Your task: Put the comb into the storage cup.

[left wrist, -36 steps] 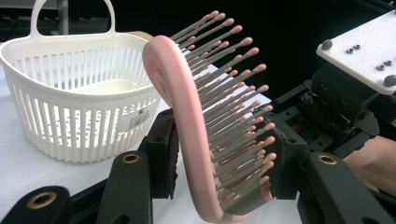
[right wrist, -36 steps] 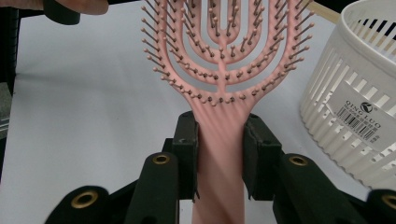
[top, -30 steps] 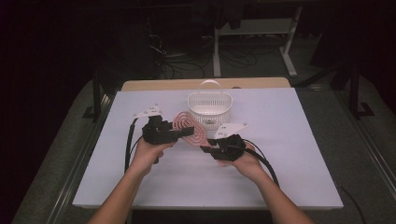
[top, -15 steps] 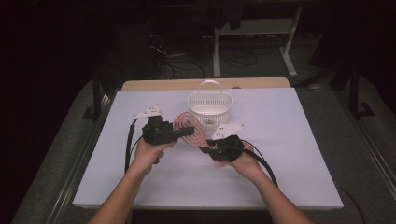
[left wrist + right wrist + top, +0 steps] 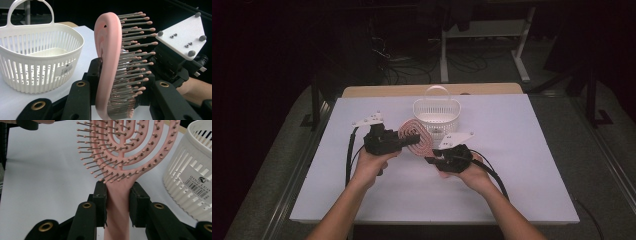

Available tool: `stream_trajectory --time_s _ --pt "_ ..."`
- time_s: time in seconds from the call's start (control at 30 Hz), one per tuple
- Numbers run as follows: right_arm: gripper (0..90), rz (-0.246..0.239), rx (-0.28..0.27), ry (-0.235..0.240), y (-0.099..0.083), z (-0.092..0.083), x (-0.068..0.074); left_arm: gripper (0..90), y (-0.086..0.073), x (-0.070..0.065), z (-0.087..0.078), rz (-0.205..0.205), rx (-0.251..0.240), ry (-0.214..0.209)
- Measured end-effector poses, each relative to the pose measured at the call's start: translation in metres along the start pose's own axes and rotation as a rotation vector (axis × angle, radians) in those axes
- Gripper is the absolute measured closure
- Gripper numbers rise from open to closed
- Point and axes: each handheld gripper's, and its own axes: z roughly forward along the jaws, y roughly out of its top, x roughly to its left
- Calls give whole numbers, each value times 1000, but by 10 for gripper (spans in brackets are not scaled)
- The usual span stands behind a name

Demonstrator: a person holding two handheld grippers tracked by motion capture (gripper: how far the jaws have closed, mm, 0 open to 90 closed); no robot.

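Fingers of our right gripper (image 5: 117, 202) clamp the pink hairbrush (image 5: 414, 137) handle; left gripper (image 5: 120, 97) fingers straddle its head, contact unclear. Nothing moved in the last second. Brush is above the surface (image 5: 522, 185), near the basket (image 5: 436, 115).

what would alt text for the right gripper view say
A pink vented hairbrush stands upright with its handle clamped between the right tongs, bristles facing the camera. A white slatted basket with a barcode label sits to the right on a white table.
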Motion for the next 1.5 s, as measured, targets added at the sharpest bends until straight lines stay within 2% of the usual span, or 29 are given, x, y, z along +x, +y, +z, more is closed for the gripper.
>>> stream_trajectory --time_s 0.33,0.6,0.9,1.0,1.2,1.3,1.5 --pt "571 31 -5 20 -1 0 -2 648 2 2 -6 7 -23 22" --pt "448 61 -11 4 -2 -2 -5 648 3 6 -14 9 -40 42" --pt "292 86 14 -9 -7 -5 -11 648 5 8 -21 13 -51 61" --pt "241 83 39 -39 -8 -5 -11 648 5 9 -24 13 -55 66" --pt "135 124 42 -16 -16 -7 -15 648 7 11 -31 14 -67 76" --pt "118 142 43 -29 -19 -9 -17 649 8 12 -33 13 -73 81" --pt "7 169 33 -38 -24 -13 -22 649 9 13 -38 15 -79 89"
